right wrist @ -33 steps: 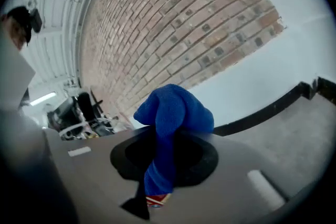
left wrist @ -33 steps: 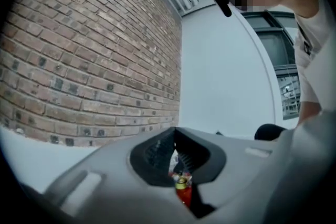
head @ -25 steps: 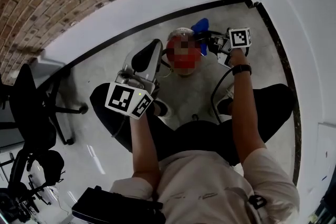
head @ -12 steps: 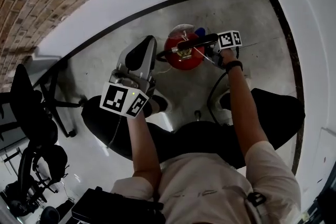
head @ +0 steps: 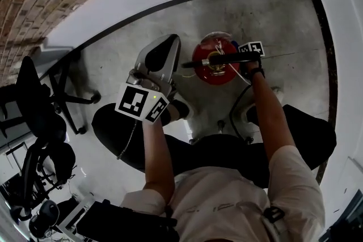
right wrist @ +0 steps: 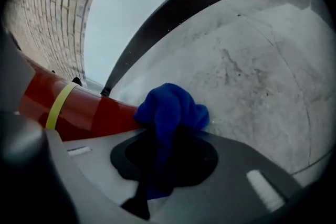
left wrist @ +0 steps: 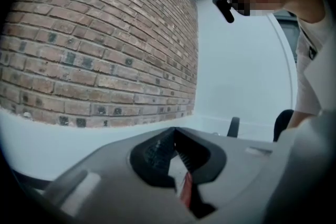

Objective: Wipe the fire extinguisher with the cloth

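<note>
**A:** How will the fire extinguisher point(head: 215, 62) handle?

**B:** I'd judge it heavy and rigid, with slick red paint. It stands upright on the floor point(head: 272, 14), and the top handle is the best place to steady it.

**A:** And the tools?

**B:** The left tool point(head: 161, 54) is clenched on nothing, just left of the extinguisher. The right tool point(right wrist: 163, 155) grasps the cloth point(right wrist: 170, 107), which is soft and light, at the extinguisher's side.

**A:** What's changed?

**B:** A second ago the blue cloth showed behind the extinguisher. Now the right tool has come closer and hides it.
</note>
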